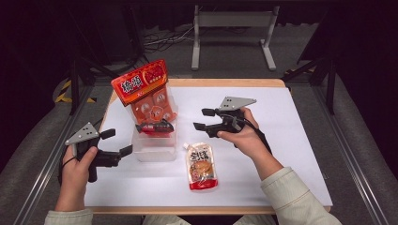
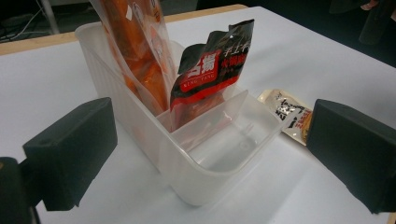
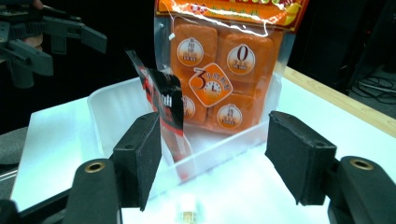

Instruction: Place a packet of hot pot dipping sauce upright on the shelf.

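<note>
While both hands hold their grippers just above the white table top, the scene reads as follows.

Left gripper: held in the person's left hand at the table's left edge, jaws spread wide with nothing between them; in the left gripper view the two black pads frame the bin from either side without touching it.

Right gripper: held in the right hand to the right of the bin, jaws wide apart and empty; in the right gripper view they point at the bin's side, apart from it.

Clear plastic bin: stands upright on the table between the two grippers, split into compartments by clear dividers.

Orange snack bag: stands upright in the far compartment, rising well above the rim, its red header at the top; the clear front shows orange wrapped squares.

Black-and-red packet: stands in the middle compartment, just in front of the orange bag and leaning towards it, its top crumpled.

Near compartment: holds nothing in the left gripper view.

Sauce pouch: lies flat on the table just beside the bin's near right corner, white top and red lower edge, touching neither gripper.

Table: white top with a wooden edge.
</note>
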